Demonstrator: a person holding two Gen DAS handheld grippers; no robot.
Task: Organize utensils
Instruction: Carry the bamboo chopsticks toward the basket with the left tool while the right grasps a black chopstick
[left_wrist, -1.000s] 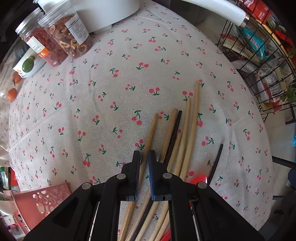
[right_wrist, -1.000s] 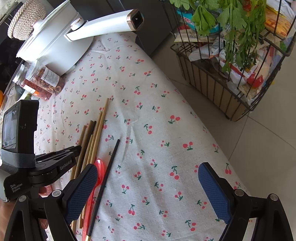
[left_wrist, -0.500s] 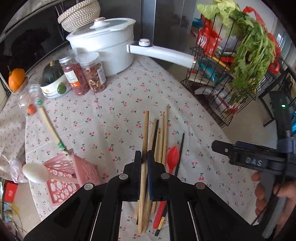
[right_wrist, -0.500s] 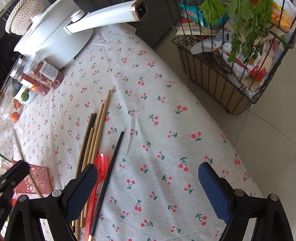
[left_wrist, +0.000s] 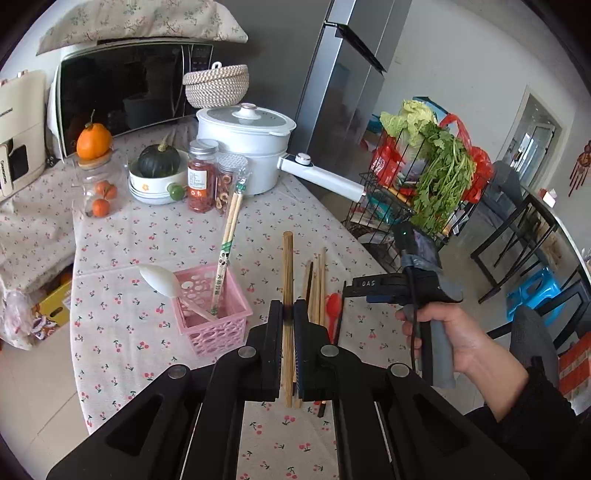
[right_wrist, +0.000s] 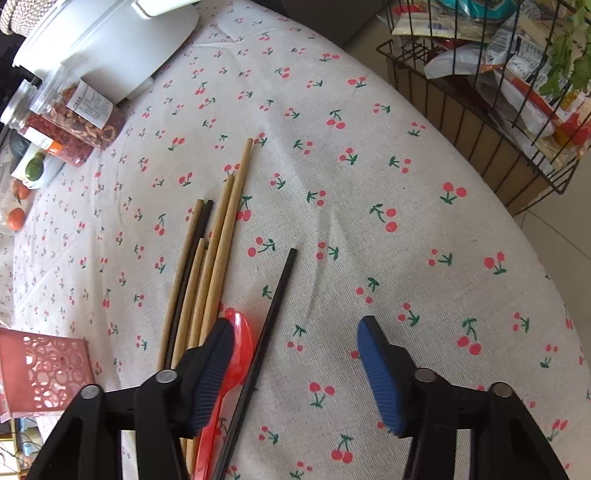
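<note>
Above the pink basket (left_wrist: 212, 317), left gripper (left_wrist: 287, 325) clamps one wooden chopstick (left_wrist: 287, 280) to drop inside; right gripper (right_wrist: 295, 369) is closing around the black chopstick (right_wrist: 271, 314), not yet pressing it

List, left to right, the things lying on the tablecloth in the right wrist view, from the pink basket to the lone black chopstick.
Pink basket → bundle of wooden chopsticks → red spoon → black chopstick.
</note>
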